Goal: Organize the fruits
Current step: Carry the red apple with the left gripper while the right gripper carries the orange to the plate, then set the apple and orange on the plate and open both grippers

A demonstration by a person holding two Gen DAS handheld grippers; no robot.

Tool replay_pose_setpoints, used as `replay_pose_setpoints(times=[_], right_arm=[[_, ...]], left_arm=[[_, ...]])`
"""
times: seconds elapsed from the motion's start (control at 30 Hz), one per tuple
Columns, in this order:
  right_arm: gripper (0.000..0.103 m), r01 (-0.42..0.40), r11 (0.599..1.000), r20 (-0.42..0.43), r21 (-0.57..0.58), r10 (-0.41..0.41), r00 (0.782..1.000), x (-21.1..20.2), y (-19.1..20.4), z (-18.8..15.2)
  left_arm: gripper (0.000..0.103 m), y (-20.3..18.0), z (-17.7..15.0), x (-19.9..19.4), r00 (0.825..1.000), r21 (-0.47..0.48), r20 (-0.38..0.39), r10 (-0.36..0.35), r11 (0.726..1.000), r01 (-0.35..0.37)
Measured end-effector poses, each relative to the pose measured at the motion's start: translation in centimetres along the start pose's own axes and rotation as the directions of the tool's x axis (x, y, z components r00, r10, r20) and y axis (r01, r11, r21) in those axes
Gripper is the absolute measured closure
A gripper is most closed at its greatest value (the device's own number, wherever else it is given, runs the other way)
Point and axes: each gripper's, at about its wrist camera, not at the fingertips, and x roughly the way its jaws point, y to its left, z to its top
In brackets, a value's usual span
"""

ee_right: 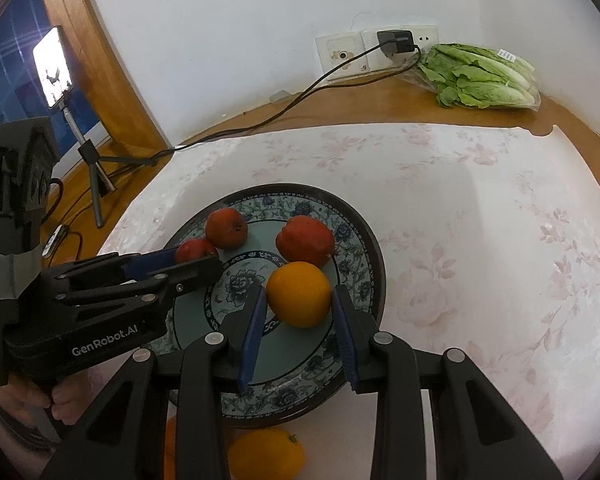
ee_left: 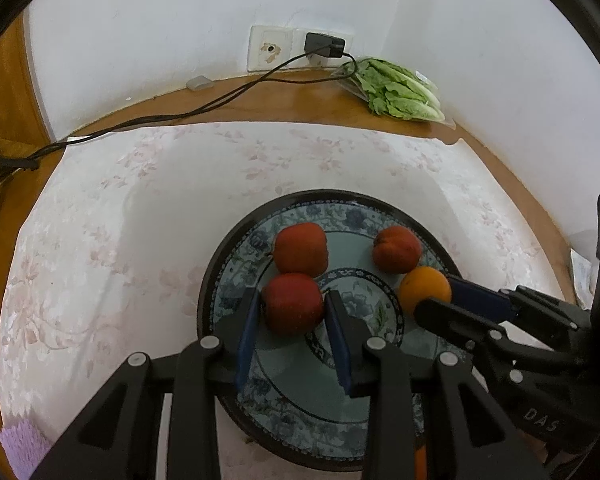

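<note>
With both sets of fingers spread loosely, the left gripper (ee_left: 290, 312) around a red fruit (ee_left: 293, 303) and the right gripper (ee_right: 300, 312) around the orange (ee_right: 299, 294) on the plate (ee_right: 364, 236), either round fruit could roll off when nudged.

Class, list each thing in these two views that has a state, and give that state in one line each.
Left tongs: open around a red fruit, on the plate.
Right tongs: open around the orange, on the plate.
Plate: holds three red fruits and one orange.
Charger: plugged into the wall socket.
Lettuce: bagged, lying on the table.
</note>
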Motion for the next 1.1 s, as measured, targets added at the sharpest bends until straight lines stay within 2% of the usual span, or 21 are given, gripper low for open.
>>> replay_pose_setpoints(times=[0.77, 0.93, 1.1], right_arm=[[0.068, -0.011, 1.000, -0.008, 0.004, 0.011, 1.000, 0.3, 0.3, -0.4], [0.066, -0.025, 1.000, 0.000, 0.015, 0.025, 1.000, 0.2, 0.1, -0.5], [0.058, -0.029, 0.999, 0.023, 0.015, 0.029, 0.999, -0.5, 0.1, -0.6]], left_arm=[[0.068, -0.2, 0.0, 0.1, 1.000, 0.021, 0.007, 0.008, 1.000, -0.008], [0.056, -1.0, -0.1, 0.1, 1.000, 0.054, 0.005, 0.016, 0.998, -0.016], [0.051, -1.2, -0.2, 0.0, 1.000, 0.051, -0.010, 0.018, 0.999, -0.018]])
